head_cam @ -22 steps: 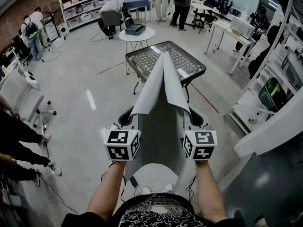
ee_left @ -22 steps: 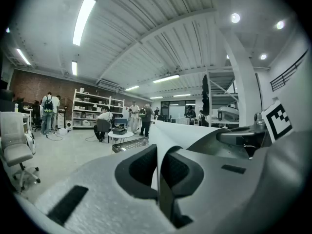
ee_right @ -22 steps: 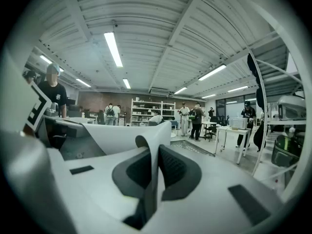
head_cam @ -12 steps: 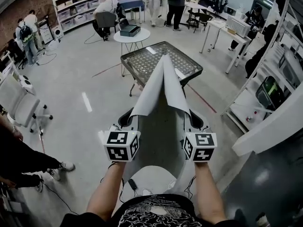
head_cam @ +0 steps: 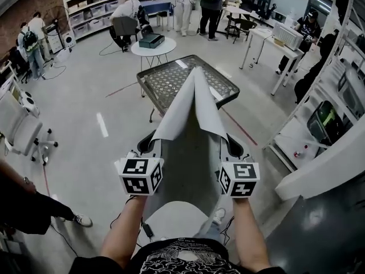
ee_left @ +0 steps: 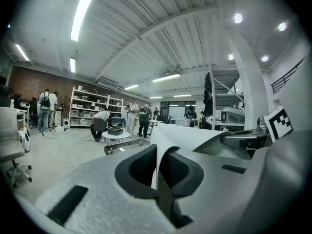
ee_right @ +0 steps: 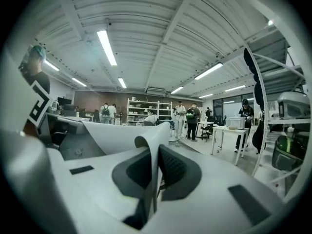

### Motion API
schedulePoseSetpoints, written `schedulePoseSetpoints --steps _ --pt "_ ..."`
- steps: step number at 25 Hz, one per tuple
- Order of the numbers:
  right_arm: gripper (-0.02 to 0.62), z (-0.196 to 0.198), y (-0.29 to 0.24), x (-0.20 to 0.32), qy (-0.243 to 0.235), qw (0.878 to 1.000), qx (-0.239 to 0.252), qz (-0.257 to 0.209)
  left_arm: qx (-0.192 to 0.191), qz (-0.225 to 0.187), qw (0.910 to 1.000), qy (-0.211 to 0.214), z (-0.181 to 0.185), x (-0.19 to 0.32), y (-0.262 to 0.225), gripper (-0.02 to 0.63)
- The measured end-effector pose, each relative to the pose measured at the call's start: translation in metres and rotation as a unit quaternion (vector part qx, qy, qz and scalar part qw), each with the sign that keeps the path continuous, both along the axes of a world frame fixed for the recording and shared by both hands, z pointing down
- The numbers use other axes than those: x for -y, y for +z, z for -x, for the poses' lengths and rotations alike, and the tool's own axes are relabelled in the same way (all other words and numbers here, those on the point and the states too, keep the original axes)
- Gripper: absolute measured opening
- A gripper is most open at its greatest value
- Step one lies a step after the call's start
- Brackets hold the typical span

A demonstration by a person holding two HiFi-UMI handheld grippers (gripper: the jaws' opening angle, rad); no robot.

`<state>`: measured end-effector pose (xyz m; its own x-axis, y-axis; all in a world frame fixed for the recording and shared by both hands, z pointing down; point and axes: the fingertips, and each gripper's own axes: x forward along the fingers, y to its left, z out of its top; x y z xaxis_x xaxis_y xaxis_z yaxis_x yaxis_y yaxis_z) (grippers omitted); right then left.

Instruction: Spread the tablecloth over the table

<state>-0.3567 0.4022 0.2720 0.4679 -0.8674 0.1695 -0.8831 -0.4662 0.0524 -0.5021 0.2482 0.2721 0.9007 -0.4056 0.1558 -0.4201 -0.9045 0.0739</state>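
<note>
Nearest you: your two forearms, one set of tongs in each hand, both held close to level. Left tongs: together, clamped on the left edge of the tablecloth, with the sheet pinched thin between the dark pads. Right tongs: together, clamped on the cloth's right edge, which curls over just past the tips. Tablecloth: pale grey and plain, slung between both tongs. It sags toward the floor beneath them and rises ahead of you in a single folded ridge. Its far point rests on the worktop, reaching roughly the middle, so most of the top is uncovered. Worktop: dark frame, patterned mesh top, standing straight ahead. Beyond it, well apart: a round white table carrying a black box. To the right: a white desk. Farthest: white shelving holding bins beside a brick wall, with several people standing or seated nearby.
</note>
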Motion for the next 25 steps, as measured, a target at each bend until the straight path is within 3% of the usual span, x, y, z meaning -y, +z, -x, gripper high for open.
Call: schedulePoseSetpoints --steps 14,20,25 --pt "0.007 -0.21 -0.002 0.018 -0.081 0.997 0.002 0.002 0.025 -0.006 0.9961 -0.085 -0.175 -0.003 -0.001 0.008" --pt "0.006 -0.277 -0.001 0.024 -0.117 0.993 0.007 0.001 0.033 -0.008 0.9921 -0.121 -0.231 -0.007 -0.003 0.008" --pt "0.006 -0.315 -0.004 0.033 -0.136 0.991 0.003 -0.002 0.027 -0.006 0.9889 -0.146 -0.257 -0.003 -0.005 0.008"
